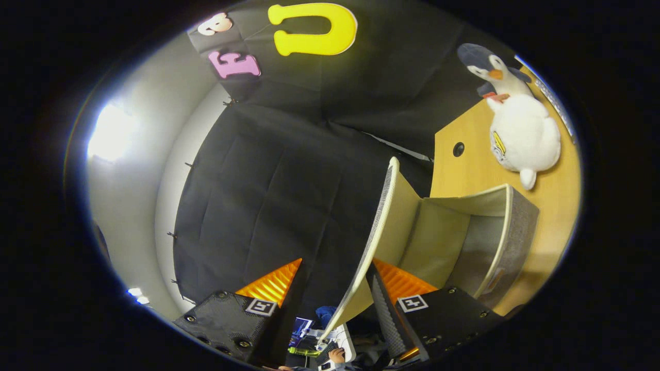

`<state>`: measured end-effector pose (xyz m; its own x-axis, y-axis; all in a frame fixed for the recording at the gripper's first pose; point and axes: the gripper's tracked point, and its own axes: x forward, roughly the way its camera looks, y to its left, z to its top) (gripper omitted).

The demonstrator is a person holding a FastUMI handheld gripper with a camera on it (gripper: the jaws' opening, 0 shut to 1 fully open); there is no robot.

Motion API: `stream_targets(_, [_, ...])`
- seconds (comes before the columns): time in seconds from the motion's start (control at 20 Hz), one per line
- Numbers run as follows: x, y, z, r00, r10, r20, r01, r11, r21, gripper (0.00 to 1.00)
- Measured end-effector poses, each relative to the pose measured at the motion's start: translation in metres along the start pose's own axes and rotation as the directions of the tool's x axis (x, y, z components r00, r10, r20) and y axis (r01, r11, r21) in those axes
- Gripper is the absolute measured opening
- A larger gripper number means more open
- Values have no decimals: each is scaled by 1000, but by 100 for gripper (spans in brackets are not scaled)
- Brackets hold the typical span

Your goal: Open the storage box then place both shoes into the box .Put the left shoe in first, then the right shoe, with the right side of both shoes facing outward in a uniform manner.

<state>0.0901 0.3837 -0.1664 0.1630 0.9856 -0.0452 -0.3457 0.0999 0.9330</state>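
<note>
Hand-held gripper (337,281) fingers straddle the box lid (368,247), contact unclear.

Glaring ceiling lamp (109,133), fisheye-warped edges

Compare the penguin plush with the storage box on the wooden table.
The penguin plush is white, rounded and soft with a dark head; the storage box is grey fabric, straight-sided and hollow. The plush lies apart, beyond the box; the box's lid stands swung open between the tool's open fingers. Both rest on the wooden table.
</note>
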Motion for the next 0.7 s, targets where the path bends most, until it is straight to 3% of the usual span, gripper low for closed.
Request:
stream_targets(0.35, [93,40,-2,998,-21,-67,14,995,-96,71])
stream_targets(0.7, [157,58,-15,991,-27,-128,16,996,-85,71])
